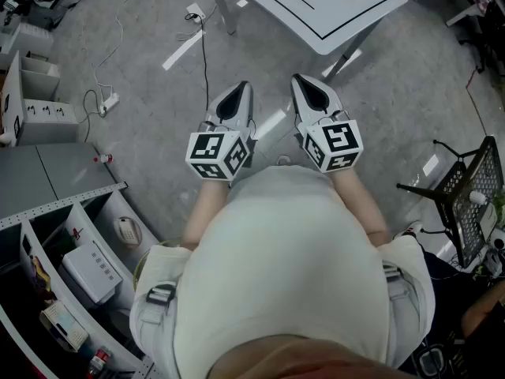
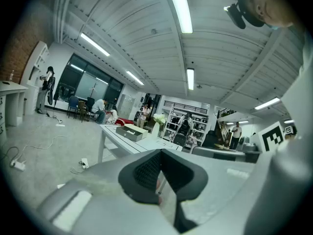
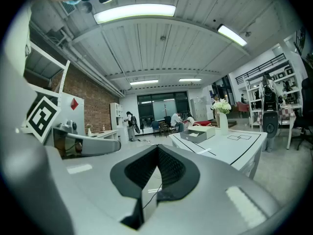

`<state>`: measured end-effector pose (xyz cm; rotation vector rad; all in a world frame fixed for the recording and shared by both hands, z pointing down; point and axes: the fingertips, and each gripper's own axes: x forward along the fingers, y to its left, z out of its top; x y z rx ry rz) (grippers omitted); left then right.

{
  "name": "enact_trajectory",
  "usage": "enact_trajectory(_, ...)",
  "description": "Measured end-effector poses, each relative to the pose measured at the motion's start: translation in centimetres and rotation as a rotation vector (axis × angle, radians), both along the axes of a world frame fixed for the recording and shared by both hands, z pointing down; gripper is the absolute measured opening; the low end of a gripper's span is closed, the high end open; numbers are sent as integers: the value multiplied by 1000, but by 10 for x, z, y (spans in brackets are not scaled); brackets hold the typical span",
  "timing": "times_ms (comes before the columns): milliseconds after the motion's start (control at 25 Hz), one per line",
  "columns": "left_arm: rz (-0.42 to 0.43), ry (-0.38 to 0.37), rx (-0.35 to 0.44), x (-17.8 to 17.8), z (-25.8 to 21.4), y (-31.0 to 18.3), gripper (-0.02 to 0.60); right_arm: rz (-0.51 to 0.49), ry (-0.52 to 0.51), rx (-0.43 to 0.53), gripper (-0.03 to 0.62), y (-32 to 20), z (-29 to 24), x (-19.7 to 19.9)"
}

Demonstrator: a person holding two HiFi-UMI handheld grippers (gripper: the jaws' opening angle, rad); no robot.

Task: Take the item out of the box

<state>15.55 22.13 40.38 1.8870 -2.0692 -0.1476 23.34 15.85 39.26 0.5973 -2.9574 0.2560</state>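
An open grey box [image 2: 128, 132] lies on a white table [image 2: 146, 143] some way ahead; the right gripper view also shows the box [image 3: 196, 133] on the table [image 3: 230, 148]. What the box holds is too small to tell. In the head view only the table's near corner [image 1: 316, 6] shows. My left gripper [image 1: 239, 91] and right gripper [image 1: 306, 84] are held side by side close to the person's body, over the floor and short of the table. Seen from its own camera, the left gripper [image 2: 160, 170] has its jaws together and empty. The right gripper [image 3: 155, 165] looks the same.
A white vase of flowers [image 3: 222, 115] stands on the table behind the box. Shelving with devices [image 1: 79, 267] is at the lower left, a black wire rack [image 1: 469, 200] at the right. Cables and a power strip [image 1: 109, 101] lie on the grey floor. People stand far off in the room.
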Motion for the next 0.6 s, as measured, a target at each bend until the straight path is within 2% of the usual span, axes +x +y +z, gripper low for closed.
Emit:
enact_trajectory(440, -42, 20, -7, -6, 1, -2, 1, -42, 1, 2, -3, 5, -1, -3)
enact_trajectory(600, -42, 19, -14, 0, 6, -7, 2, -50, -35, -12, -2, 2, -4, -1)
